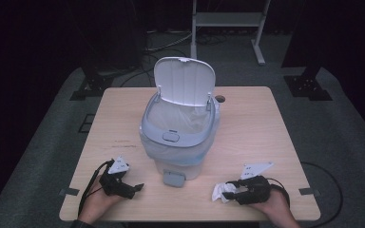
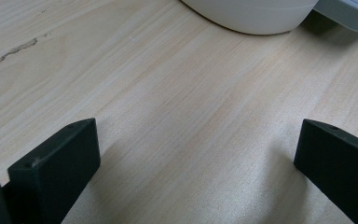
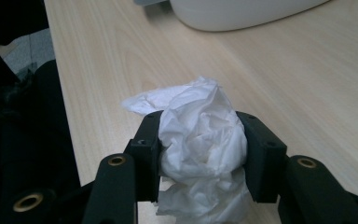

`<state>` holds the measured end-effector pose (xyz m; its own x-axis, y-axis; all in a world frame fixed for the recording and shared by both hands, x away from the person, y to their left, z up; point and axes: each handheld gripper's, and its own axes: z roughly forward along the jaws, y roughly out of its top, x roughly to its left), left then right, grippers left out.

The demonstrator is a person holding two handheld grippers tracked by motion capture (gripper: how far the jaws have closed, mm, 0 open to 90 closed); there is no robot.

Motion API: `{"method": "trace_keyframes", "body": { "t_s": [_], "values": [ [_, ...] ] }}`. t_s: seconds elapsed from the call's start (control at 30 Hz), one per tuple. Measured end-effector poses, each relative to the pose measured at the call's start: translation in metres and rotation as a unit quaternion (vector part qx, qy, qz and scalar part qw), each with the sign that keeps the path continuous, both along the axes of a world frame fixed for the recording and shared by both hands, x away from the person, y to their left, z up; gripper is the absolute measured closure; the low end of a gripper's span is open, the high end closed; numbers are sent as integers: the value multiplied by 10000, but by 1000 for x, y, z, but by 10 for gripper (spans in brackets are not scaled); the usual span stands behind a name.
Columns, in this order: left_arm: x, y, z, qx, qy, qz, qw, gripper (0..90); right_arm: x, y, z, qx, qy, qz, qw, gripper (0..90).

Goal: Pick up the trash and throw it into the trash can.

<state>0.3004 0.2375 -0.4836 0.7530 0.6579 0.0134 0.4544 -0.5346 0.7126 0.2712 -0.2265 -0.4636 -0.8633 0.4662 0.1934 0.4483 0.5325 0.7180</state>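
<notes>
Right tongs (image 3: 200, 154) clamped on a crumpled white tissue (image 3: 200, 135) at the near edge of a wooden worktop (image 1: 247, 118).
The tissue bulges out between both jaws, low over the worktop's near right corner. The left tongs (image 1: 132, 188) rest near the left front, jaws wide apart with nothing between them. Between and beyond both stands a white pedal bin (image 1: 180, 142), lid (image 1: 184, 80) up, lined with a bag.

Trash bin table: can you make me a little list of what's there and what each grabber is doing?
bin: white pedal bin, lid up, bag inside
pedal: grey pedal at the front
table: light wooden table
right gripper: jaws closed on a crumpled white tissue
left gripper: jaws wide open, nothing between them, low over the table
</notes>
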Motion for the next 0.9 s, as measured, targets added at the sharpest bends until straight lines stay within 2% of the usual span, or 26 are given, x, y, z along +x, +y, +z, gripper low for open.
{"method": "trace_keyframes", "body": {
  "t_s": [0.4,0.9],
  "values": [
    [0,0,0,2,-3,-5,10000,0,5,-12,7,177,-89,-243,9995,548],
    [0,0,0,0,-3,-1,10000,0,12,-33,22,436,-260,-361,9981,552]
  ]
}}
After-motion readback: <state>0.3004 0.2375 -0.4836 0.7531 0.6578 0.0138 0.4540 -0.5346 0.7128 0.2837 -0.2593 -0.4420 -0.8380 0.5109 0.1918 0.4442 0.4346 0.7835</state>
